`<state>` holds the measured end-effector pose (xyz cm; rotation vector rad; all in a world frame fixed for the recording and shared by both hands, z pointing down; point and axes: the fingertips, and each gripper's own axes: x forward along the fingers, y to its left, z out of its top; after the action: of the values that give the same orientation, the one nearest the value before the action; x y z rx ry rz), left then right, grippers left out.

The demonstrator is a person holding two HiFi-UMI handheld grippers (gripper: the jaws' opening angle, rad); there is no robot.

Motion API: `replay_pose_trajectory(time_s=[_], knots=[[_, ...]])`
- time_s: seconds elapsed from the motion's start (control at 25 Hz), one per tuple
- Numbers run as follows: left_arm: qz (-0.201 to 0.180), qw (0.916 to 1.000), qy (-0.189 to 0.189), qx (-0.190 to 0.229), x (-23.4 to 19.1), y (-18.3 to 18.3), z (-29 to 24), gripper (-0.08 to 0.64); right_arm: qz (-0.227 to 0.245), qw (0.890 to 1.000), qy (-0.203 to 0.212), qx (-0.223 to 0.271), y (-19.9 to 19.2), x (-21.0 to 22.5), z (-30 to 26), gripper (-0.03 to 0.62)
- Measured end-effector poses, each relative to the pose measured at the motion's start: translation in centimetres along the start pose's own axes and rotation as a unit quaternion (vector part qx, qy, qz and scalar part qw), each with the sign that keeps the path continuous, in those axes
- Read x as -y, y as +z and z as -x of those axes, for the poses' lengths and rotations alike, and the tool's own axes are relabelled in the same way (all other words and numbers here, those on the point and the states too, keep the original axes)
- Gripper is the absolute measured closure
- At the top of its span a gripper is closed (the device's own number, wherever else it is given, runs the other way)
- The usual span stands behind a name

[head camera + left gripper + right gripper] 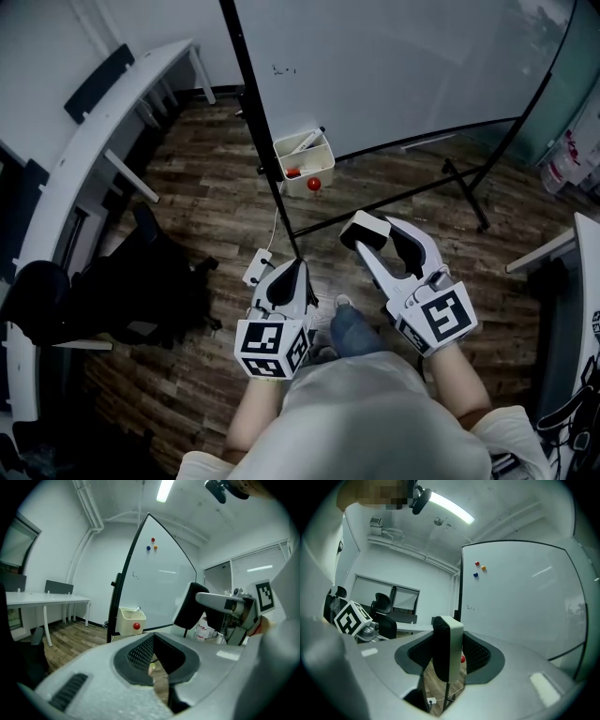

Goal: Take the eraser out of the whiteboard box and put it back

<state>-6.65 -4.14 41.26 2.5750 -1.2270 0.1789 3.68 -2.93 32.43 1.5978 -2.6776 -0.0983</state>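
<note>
The cream whiteboard box (305,161) hangs on the whiteboard's black frame, with a marker (306,142) inside it and a red magnet (313,184) on its front. In the left gripper view the box (130,620) is ahead at some distance. My right gripper (375,236) is shut on the eraser (366,228), a white block with black felt, held upright between the jaws (447,651) well short of the box. My left gripper (284,272) hangs beside it on the left, jaws together and nothing in them. The eraser (190,606) also shows in the left gripper view.
The whiteboard (394,66) stands on a black stand whose foot (464,192) reaches across the wood floor. A white desk (84,141) and a black chair (141,281) are at the left. A white plug with a cord (257,267) lies on the floor.
</note>
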Motion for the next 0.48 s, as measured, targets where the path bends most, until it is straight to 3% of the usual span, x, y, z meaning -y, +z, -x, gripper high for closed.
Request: replay_pose_trajectory(time_s=[0.48], knots=[[0.007,0.9999,-0.005,0.005,0.36,-0.05,0.43,0.560,-0.002,1.000,-0.005,0.005,-0.02,-0.54,0.87,0.408]])
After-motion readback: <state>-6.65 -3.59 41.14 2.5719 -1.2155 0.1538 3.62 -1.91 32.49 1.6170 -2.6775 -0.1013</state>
